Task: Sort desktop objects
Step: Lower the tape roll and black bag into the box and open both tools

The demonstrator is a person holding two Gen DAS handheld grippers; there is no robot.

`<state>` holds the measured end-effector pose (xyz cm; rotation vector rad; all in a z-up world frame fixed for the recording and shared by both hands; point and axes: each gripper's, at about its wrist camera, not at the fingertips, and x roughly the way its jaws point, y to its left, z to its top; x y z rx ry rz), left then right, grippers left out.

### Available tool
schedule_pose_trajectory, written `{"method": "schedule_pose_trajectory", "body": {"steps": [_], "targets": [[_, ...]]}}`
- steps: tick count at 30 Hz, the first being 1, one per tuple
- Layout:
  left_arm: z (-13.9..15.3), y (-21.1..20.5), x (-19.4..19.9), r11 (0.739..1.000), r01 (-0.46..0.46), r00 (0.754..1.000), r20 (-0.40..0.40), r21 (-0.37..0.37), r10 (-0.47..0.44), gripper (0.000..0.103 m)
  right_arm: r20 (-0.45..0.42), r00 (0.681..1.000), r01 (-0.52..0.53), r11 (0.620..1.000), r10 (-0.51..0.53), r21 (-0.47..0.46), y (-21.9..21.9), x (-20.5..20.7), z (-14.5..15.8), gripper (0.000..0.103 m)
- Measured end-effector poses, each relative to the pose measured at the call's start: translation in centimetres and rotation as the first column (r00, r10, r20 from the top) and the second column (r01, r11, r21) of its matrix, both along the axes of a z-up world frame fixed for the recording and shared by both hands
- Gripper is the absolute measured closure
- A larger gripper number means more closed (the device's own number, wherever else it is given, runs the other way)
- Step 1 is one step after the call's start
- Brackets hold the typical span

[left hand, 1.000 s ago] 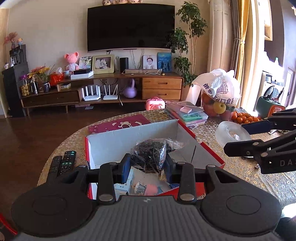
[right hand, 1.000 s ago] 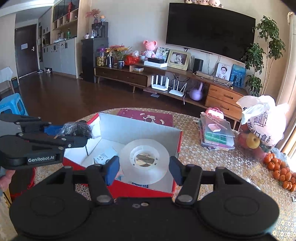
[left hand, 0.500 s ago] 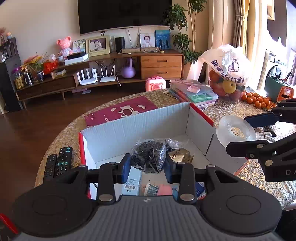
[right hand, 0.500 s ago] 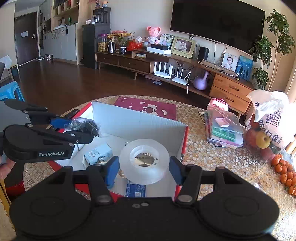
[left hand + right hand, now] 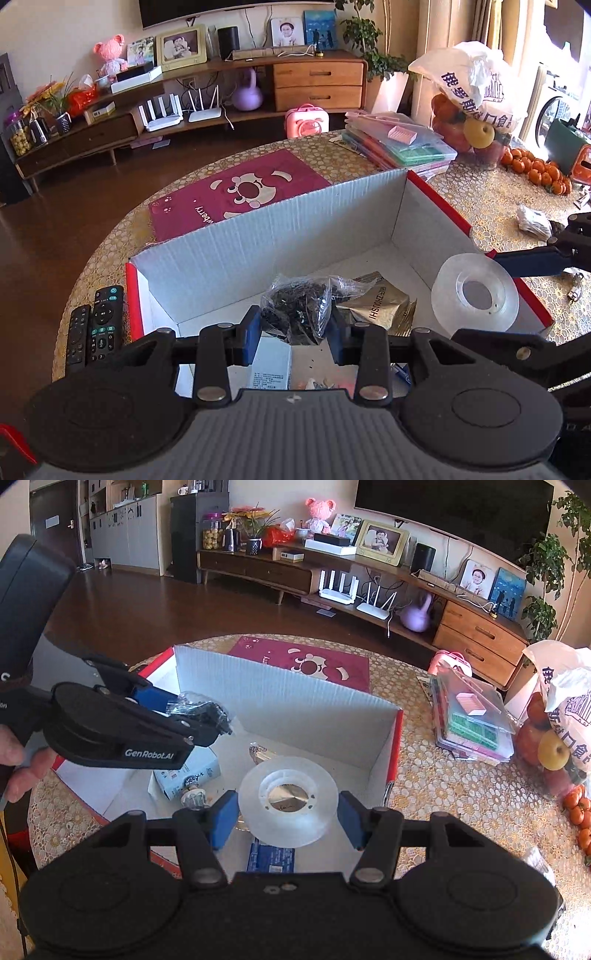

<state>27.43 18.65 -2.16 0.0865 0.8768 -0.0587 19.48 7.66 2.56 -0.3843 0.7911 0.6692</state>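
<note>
A red cardboard box (image 5: 280, 236) with white inner walls lies open on the gold-patterned table (image 5: 454, 794). My left gripper (image 5: 293, 332) is shut on a clear plastic bag of small black parts (image 5: 297, 314), held above the box's inside. My right gripper (image 5: 288, 818) is shut on a clear roll of tape (image 5: 288, 799), also over the box near its right wall. The same roll (image 5: 474, 297) appears in the left wrist view, and the bag (image 5: 201, 712) in the right wrist view. Inside the box lie a gold sachet (image 5: 380, 306), a small white carton (image 5: 192, 775) and a blue packet (image 5: 271, 856).
Two black remotes (image 5: 94, 328) lie left of the box. A magenta mat (image 5: 240, 192) lies behind it. A stack of plastic cases (image 5: 472, 716), a bag of fruit (image 5: 561, 716) and loose oranges (image 5: 535, 170) sit to the right. A hand (image 5: 16, 760) holds the left gripper.
Both grippers have tilted down and moved forward over the box, so its inside now fills more of the views. Each keeps hold of its item.
</note>
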Motion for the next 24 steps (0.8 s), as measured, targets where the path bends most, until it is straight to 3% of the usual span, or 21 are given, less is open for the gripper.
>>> {"method": "schedule_pose_trajectory", "body": {"steps": [11,24], "targets": [[-2.5,-0.4,3.3,0.998,-0.003,0.997,-0.073,0.064,0.008,0.068,-0.070,0.997,0.004,0.999,-0.006,-0.033,0.9,1.5,-1.9,0.045],[-4.3,-1.2,6.0,0.991,0.026,0.989,-0.147,0.129,-0.006,0.068,-0.095,0.995,-0.027,0.997,0.021,-0.069,2.0,2.1,-3.5,0.045]]}}
